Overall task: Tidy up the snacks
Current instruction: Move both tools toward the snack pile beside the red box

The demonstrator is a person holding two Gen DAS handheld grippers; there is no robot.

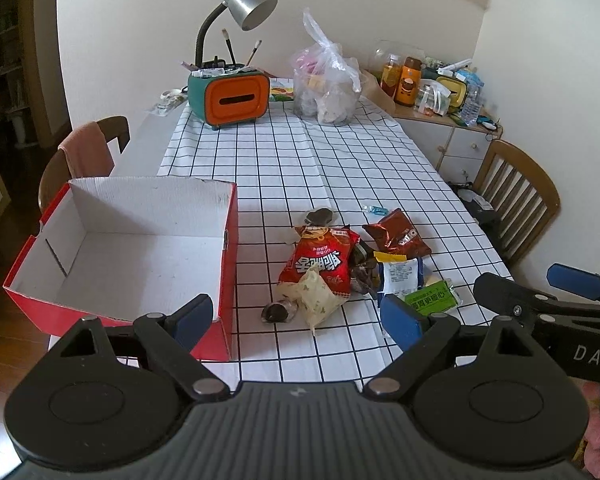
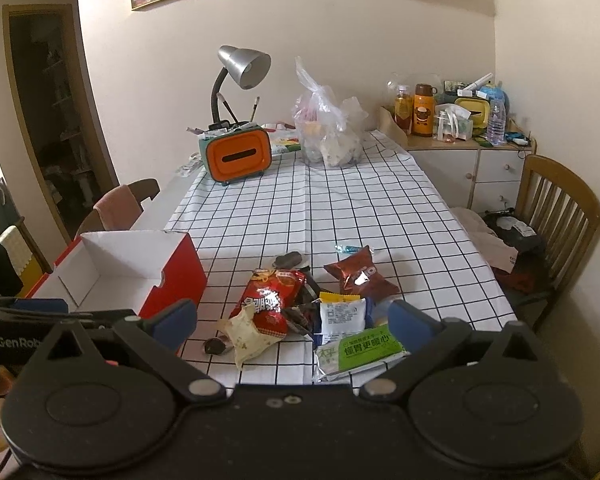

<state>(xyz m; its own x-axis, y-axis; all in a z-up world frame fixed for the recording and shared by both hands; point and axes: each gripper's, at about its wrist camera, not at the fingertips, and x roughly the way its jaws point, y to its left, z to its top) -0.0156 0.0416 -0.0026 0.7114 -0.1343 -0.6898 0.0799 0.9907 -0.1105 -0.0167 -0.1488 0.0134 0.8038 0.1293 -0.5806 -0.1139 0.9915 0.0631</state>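
Note:
A pile of snack packets lies on the checked tablecloth: a large red bag (image 1: 320,264) (image 2: 270,300), a cream wrapper (image 1: 318,296) (image 2: 248,334), a dark red Oreo pack (image 1: 398,236) (image 2: 360,276), a white-and-blue packet (image 1: 398,274) (image 2: 342,316) and a green-labelled packet (image 1: 434,300) (image 2: 364,348). An empty red box with a white inside (image 1: 140,240) (image 2: 116,272) stands left of them. My left gripper (image 1: 300,318) hovers open near the table's front edge, between box and pile. My right gripper (image 2: 294,322) is open just before the pile, holding nothing.
At the far end stand an orange-and-teal tissue holder (image 1: 232,98) with a silver desk lamp (image 1: 248,4) and a clear plastic bag (image 1: 326,88). Wooden chairs flank the table on the left (image 1: 88,152) and right (image 1: 516,200). A cluttered cabinet (image 1: 448,120) sits back right.

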